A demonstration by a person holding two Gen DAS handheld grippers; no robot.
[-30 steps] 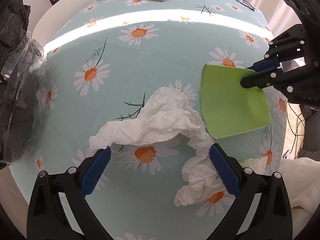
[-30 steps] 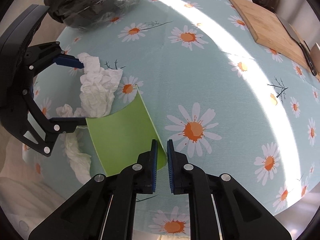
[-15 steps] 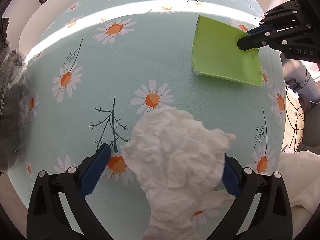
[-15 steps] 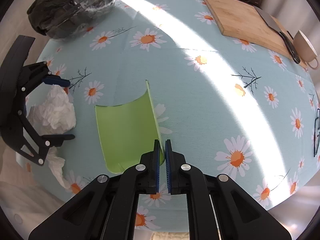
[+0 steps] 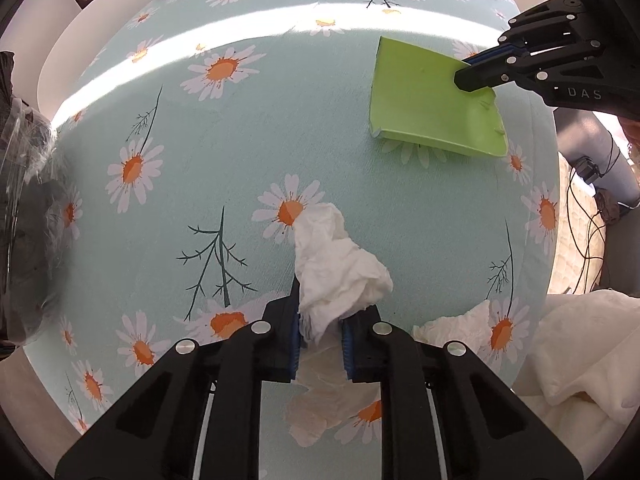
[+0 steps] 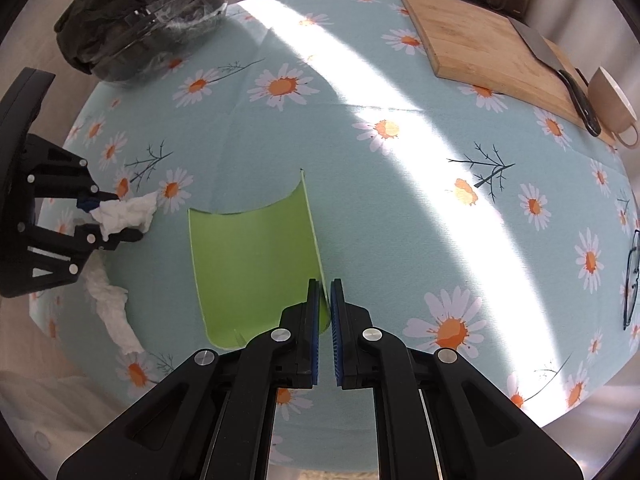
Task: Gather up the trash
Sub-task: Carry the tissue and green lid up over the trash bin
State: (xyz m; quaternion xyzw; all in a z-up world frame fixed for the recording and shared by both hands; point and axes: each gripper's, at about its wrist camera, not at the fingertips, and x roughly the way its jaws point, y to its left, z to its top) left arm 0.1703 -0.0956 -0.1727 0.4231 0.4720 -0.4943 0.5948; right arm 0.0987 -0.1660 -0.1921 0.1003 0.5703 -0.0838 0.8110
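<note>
— Looking along our left gripper (image 5: 320,334), what do we have?

— We have it clamped on a crumpled white tissue (image 5: 338,270), which sticks up past the blue pads above the daisy tablecloth (image 5: 224,140). A second tissue wad (image 6: 114,312) lies on the cloth near the table's edge, just below that gripper in the right wrist view.

— And our right gripper (image 6: 325,312)?

— We see it pinching the edge of a curved green plastic sheet (image 6: 252,264), jaws nearly together around its rim. We cannot tell whether the sheet's far edge touches the cloth.

— Where is the bin?

— We see a clear container lined with a black bag (image 6: 140,24) at the far left. A wooden cutting board (image 6: 488,44) with a cleaver (image 6: 556,68), a beige cup (image 6: 614,100) and eyeglasses (image 6: 631,280) sit well apart.
</note>
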